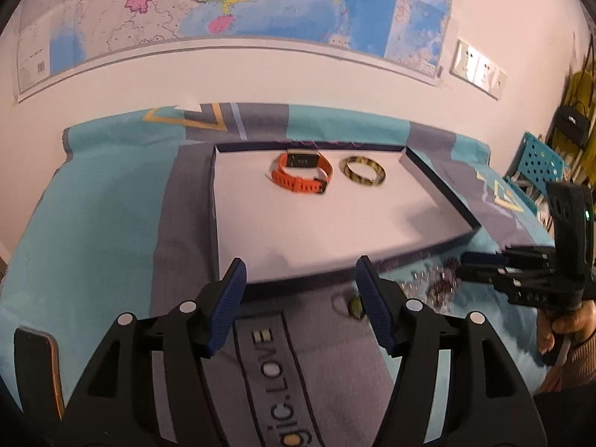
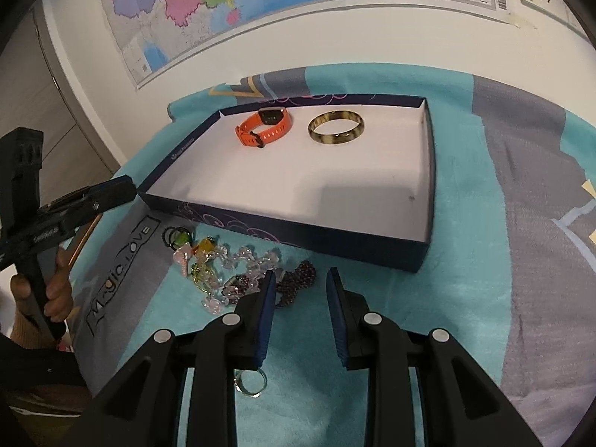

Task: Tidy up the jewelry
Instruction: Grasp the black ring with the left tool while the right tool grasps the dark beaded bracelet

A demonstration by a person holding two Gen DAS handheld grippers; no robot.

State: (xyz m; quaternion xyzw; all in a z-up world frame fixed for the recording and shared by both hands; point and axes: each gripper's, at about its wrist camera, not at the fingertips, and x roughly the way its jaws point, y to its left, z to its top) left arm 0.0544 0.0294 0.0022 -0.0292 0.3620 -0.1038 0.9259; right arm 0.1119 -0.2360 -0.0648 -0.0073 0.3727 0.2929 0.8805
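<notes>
A shallow dark-blue box (image 2: pixel 298 228) with a white floor lies on the cloth; it also shows in the left wrist view (image 1: pixel 439 182). In it lie an orange watch (image 2: pixel 262 126) (image 1: pixel 301 176) and a yellow-brown bangle (image 2: pixel 336 127) (image 1: pixel 364 171). In front of the box lies a heap of jewelry: clear and pink beads (image 2: pixel 238 260), a dark purple bead bracelet (image 2: pixel 298 279), a green and orange charm (image 2: pixel 182 240). My right gripper (image 2: pixel 301 279) is open just above the purple beads. My left gripper (image 1: pixel 301 272) is open and empty at the box's near edge.
A teal and grey cloth (image 2: pixel 484 260) covers the table. A small metal ring (image 2: pixel 253 383) lies under the right gripper. A map (image 1: pixel 223 3) hangs on the wall behind. A blue perforated crate (image 1: pixel 540 160) stands at the far right.
</notes>
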